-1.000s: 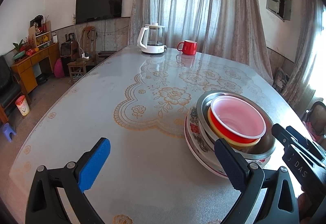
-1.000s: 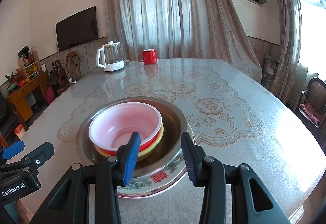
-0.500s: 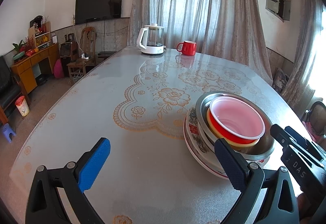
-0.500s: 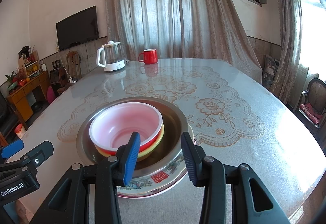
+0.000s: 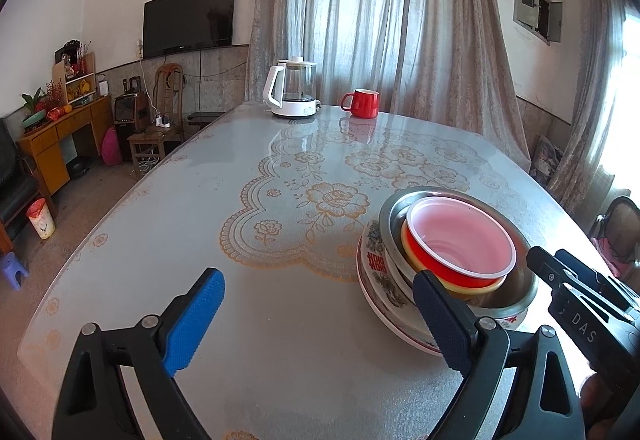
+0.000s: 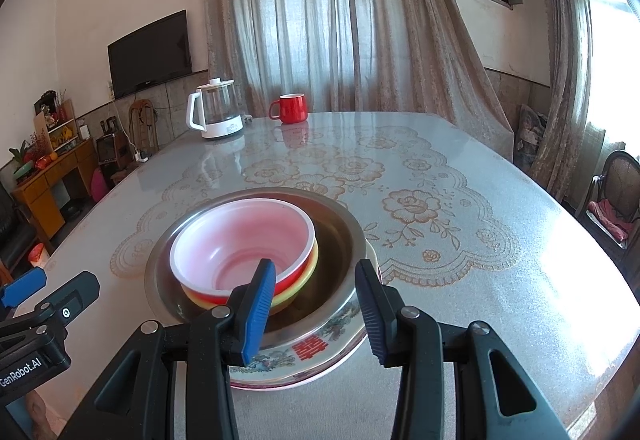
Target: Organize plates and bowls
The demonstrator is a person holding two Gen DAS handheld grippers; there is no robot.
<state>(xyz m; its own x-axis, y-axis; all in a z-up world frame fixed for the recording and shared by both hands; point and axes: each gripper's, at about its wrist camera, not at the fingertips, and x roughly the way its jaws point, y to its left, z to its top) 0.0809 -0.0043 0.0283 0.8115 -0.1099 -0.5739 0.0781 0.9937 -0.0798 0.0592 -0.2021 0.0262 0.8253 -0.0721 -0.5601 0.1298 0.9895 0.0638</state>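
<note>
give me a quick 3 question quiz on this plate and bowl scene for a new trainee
1. True or false: the right gripper is shut on the metal bowl.
2. Multiple choice: what sits directly inside the yellow bowl? A) red mug B) red bowl C) kettle
3. Fill in: the whole stack rests on a patterned ___ on the table.

Key
1. False: its jaws stand open, straddling the near rim of the stack without closing on it. The left gripper is open too, above the table.
2. B: the red bowl with the pale inside. The red mug and kettle stand at the far end.
3. plate
</note>
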